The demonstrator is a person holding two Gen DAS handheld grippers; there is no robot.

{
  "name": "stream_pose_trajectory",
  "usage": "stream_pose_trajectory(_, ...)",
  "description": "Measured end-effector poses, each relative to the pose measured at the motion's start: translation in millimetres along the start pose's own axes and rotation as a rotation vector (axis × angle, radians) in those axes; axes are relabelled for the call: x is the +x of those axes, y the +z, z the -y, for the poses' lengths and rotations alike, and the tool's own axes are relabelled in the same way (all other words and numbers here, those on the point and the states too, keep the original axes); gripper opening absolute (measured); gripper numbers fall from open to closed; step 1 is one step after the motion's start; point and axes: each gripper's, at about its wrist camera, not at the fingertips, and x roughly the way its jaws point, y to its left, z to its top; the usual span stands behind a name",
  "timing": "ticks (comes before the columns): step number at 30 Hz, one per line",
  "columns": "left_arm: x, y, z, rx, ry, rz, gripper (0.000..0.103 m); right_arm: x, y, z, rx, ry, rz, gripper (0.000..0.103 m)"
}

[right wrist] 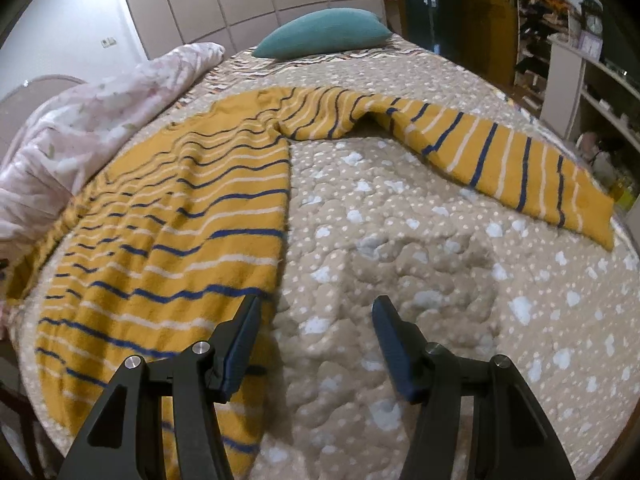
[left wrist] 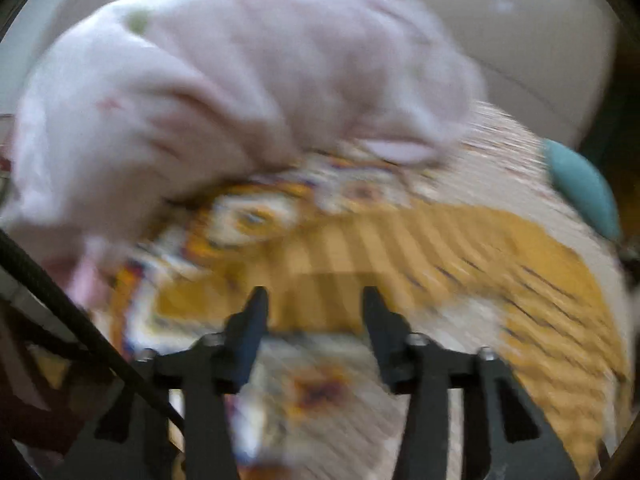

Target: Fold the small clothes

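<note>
A mustard-yellow garment with blue and white stripes (right wrist: 168, 216) lies spread on the bed, its body at the left and one sleeve (right wrist: 500, 156) stretched out to the right. My right gripper (right wrist: 316, 312) is open and empty, just above the bedcover at the garment's near right edge. In the blurred left wrist view the same striped garment (left wrist: 400, 248) lies ahead of my left gripper (left wrist: 316, 300), which is open and empty a little above it.
A beige quilted bedcover with white spots (right wrist: 420, 264) covers the bed. A crumpled pink floral blanket (right wrist: 92, 120) lies at the left, also filling the left wrist view (left wrist: 240, 80). A teal pillow (right wrist: 324, 32) sits at the head. Shelves (right wrist: 580, 72) stand at right.
</note>
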Motion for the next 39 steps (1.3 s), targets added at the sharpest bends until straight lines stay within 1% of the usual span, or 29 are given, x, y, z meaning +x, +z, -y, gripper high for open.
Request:
stream_pose_trajectory(2, -12.9, -35.7, 32.1, 0.074, -0.121, -0.036, 0.053, -4.7, -3.6, 1.9, 0.017, 0.055, -0.002, 0.063)
stream_pose_trajectory(3, -15.9, -51.0, 44.1, 0.104, -0.167, -0.054, 0.053, -6.7, -5.9, 1.6, 0.023, 0.078, -0.001, 0.063)
stream_pose_trajectory(4, -18.2, -73.1, 62.0, 0.142, -0.225, -0.085, 0.054, -9.4, -9.5, 1.9, 0.031, 0.108, -0.002, 0.063)
stream_pose_trajectory(6, -17.0, -100.9, 86.4, 0.19, -0.293, -0.129, 0.054, -12.2, -16.7, 1.5, 0.046, 0.163, -0.007, 0.063)
stream_pose_trajectory(7, -14.7, -115.7, 98.2, 0.213, -0.316, -0.151, 0.054, -12.5, -22.3, 1.2, 0.054, 0.196, -0.017, 0.063)
stream_pose_trajectory(9, -9.3, -145.0, 120.6, 0.255, -0.345, -0.199, 0.053, -13.4, -31.3, -2.0, 0.053, 0.224, -0.028, 0.063)
stream_pose_trajectory(10, -6.1, -155.8, 130.0, 0.264, -0.338, -0.205, 0.054, -14.4, -37.4, -4.2, 0.05, 0.239, -0.031, 0.063)
stream_pose_trajectory(12, -13.0, -169.5, 141.2, 0.272, -0.271, -0.136, 0.054, -18.2, -47.5, -9.4, 0.04, 0.268, -0.031, 0.065)
stream_pose_trajectory(14, -17.6, -178.5, 153.9, 0.283, -0.281, -0.137, 0.054, -22.3, -58.7, -18.6, 0.025, 0.292, -0.024, 0.065)
stream_pose_trajectory(15, -17.9, -180.4, 157.0, 0.287, -0.269, -0.138, 0.041, -22.3, -62.4, -23.1, 0.015, 0.298, -0.026, 0.064)
stream_pose_trajectory(16, -18.0, -182.0, 163.4, 0.307, -0.234, -0.133, 0.03, -21.2, -66.7, -31.8, -0.01, 0.289, -0.027, 0.055)
stream_pose_trajectory(17, -21.4, -183.1, 167.7, 0.337, -0.202, -0.133, 0.019, -19.5, -67.6, -36.1, -0.025, 0.28, -0.032, 0.032)
stream_pose_trajectory(18, -23.8, -181.7, 169.2, 0.35, -0.19, -0.136, 0.014, -16.8, -68.1, -40.3, -0.035, 0.276, -0.045, 0.024)
stream_pose_trajectory(19, -26.6, -177.3, 167.6, 0.345, -0.197, -0.143, 0.014, -15.0, -66.9, -41.1, -0.026, 0.293, -0.059, 0.017)
stream_pose_trajectory(20, -32.6, -174.3, 162.0, 0.333, -0.2, -0.148, 0.013, -15.4, -65.9, -38.9, -0.007, 0.318, -0.071, 0.014)
stream_pose_trajectory(22, -47.3, -173.4, 147.7, 0.325, -0.184, -0.135, 0.013, -23.2, -67.7, -34.3, -0.006, 0.35, -0.082, 0.011)
stream_pose_trajectory(24, -60.9, -176.9, 131.6, 0.299, -0.207, -0.131, 0.013, -32.8, -74.8, -31.3, -0.023, 0.357, -0.089, 0.01)
stream_pose_trajectory(26, -67.0, -184.1, 118.7, 0.273, -0.229, -0.151, 0.013, -41.3, -90.1, -29.3, -0.037, 0.363, -0.112, 0.01)
stream_pose_trajectory(28, -68.3, -191.4, 112.1, 0.267, -0.249, -0.17, 0.015, -42.8, -102.3, -29.8, -0.057, 0.353, -0.136, 0.01)
stream_pose_trajectory(29, -69.2, -192.5, 109.6, 0.265, -0.249, -0.172, 0.016, -44.1, -104.0, -29.5, -0.069, 0.348, -0.133, 0.013)
stream_pose_trajectory(30, -70.6, -192.5, 107.7, 0.265, -0.247, -0.17, 0.017, -44.8, -102.5, -29.2, -0.073, 0.35, -0.127, 0.015)
stream_pose_trajectory(31, -74.4, -191.0, 105.5, 0.263, -0.241, -0.158, 0.018, -48.3, -97.4, -23.8, -0.059, 0.354, -0.112, 0.015)
stream_pose_trajectory(32, -77.9, -189.3, 104.5, 0.258, -0.229, -0.136, 0.021, -50.8, -90.1, -16.9, -0.038, 0.353, -0.092, 0.018)
stream_pose_trajectory(33, -81.8, -187.3, 103.2, 0.254, -0.215, -0.111, 0.03, -53.1, -84.8, -10.9, -0.021, 0.341, -0.072, 0.02)
stream_pose_trajectory(34, -86.8, -184.5, 102.5, 0.25, -0.203, -0.083, 0.037, -56.2, -73.8, 2.5, 0.012, 0.296, -0.03, 0.027)
stream_pose_trajectory(35, -91.9, -181.8, 101.6, 0.241, -0.2, -0.052, 0.051, -58.4, -66.1, 13.6, 0.039, 0.261, -0.001, 0.035)
stream_pose_trajectory(36, -95.4, -179.4, 101.0, 0.231, -0.203, -0.031, 0.06, -59.1, -59.0, 24.5, 0.067, 0.233, 0.026, 0.039)
stream_pose_trajectory(37, -98.3, -177.0, 100.9, 0.222, -0.21, -0.011, 0.062, -56.0, -47.7, 45.3, 0.124, 0.196, 0.061, 0.042)
stream_pose_trajectory(39, -98.3, -172.8, 105.1, 0.214, -0.228, 0.001, 0.066, -47.2, -32.4, 79.6, 0.231, 0.166, 0.081, 0.045)
